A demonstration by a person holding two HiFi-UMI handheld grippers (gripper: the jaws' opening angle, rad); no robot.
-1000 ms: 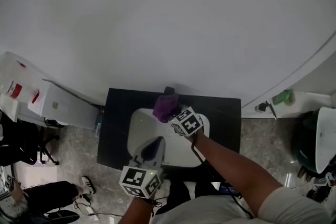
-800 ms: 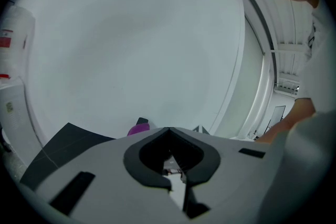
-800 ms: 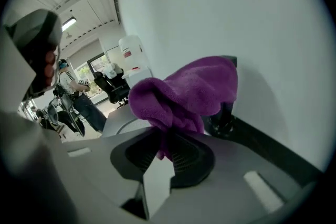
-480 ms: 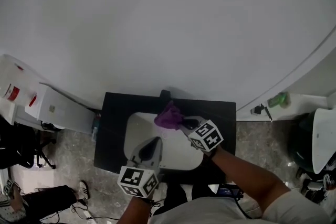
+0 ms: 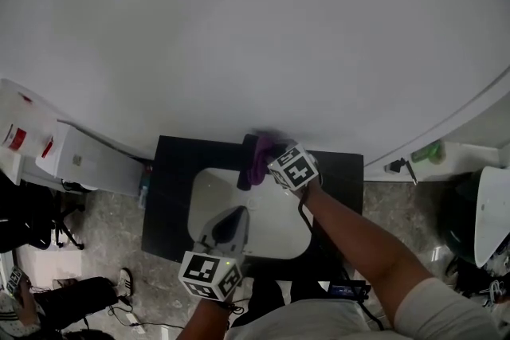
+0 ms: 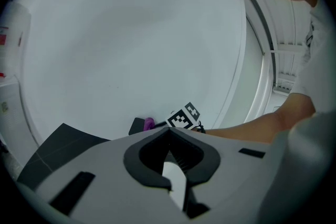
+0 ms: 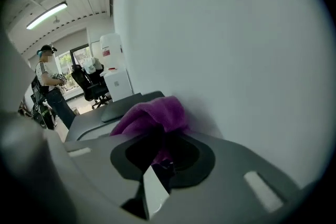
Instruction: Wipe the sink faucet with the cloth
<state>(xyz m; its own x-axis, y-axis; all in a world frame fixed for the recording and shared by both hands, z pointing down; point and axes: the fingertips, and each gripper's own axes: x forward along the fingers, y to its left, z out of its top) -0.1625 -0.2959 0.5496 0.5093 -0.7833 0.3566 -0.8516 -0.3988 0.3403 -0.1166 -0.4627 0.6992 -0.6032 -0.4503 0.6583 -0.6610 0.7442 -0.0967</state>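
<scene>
A white sink basin (image 5: 263, 223) is set in a black counter (image 5: 171, 171) against the wall. The dark faucet (image 5: 248, 161) stands at the basin's back edge. My right gripper (image 5: 268, 164) is shut on a purple cloth (image 5: 260, 158), and the cloth lies against the faucet close to the wall. From the right gripper view, the cloth (image 7: 152, 115) bunches out of the jaws beside the wall. My left gripper (image 5: 231, 220) hovers over the basin's front edge, shut and empty. The left gripper view shows the faucet (image 6: 137, 126) and a bit of cloth (image 6: 149, 123) far ahead.
White cabinets (image 5: 80, 159) stand left of the counter. A green bottle (image 5: 427, 151) sits on a ledge at the right. A person (image 7: 50, 89) and an office chair (image 7: 92, 86) are far off in the room. The wall rises right behind the faucet.
My right gripper has carried the cloth from in front of the faucet back up against it, toward the wall. The left gripper has stayed put.
</scene>
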